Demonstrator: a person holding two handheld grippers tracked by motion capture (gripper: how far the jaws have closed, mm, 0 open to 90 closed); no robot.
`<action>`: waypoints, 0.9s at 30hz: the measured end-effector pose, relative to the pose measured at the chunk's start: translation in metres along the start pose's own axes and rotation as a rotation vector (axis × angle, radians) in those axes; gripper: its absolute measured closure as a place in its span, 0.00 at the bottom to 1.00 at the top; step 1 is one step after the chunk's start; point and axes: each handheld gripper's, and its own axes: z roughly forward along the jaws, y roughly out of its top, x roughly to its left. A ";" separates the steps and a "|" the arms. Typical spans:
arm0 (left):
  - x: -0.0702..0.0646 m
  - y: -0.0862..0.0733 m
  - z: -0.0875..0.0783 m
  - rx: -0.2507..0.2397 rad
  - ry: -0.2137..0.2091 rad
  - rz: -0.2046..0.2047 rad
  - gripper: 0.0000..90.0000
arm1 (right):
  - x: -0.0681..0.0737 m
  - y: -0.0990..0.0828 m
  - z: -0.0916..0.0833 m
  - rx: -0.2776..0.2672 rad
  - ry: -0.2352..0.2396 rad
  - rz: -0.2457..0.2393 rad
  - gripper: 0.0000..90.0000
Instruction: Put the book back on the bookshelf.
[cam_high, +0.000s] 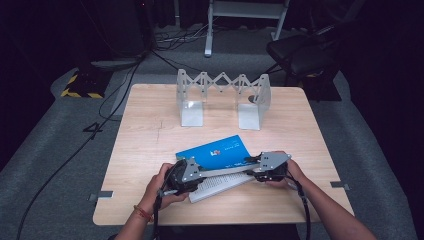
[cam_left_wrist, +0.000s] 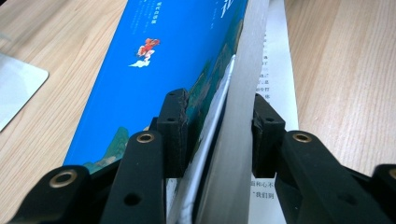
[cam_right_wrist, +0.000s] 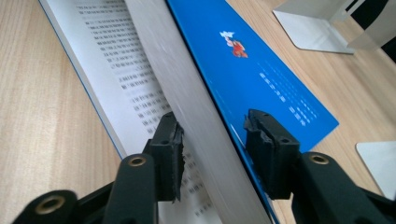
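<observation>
item: blue book (cam_high: 216, 150), glossy cover with small red-and-white figure, lay open near the table's (cam_high: 150, 145) front edge, in front of the metal bookend rack (cam_high: 222, 95). left gripper (cam_high: 186, 172) and right gripper (cam_high: 267, 167) each clamped its page block, jaws narrowed onto it.

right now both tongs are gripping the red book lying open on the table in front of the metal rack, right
Not quite: the book is blue, not red, as the high view shows. The rest holds: left tongs and right tongs grip it, open on the table, before the metal rack.
</observation>
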 end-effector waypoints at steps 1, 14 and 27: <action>0.001 -0.001 0.000 -0.006 -0.001 -0.008 0.72 | -0.003 -0.003 0.000 0.004 -0.006 -0.001 0.63; -0.004 0.005 -0.004 0.001 0.042 -0.089 0.49 | 0.006 0.003 -0.005 0.013 -0.048 -0.005 0.71; -0.020 0.017 0.012 0.153 0.141 0.009 0.56 | 0.023 0.020 -0.004 0.066 -0.080 -0.045 0.72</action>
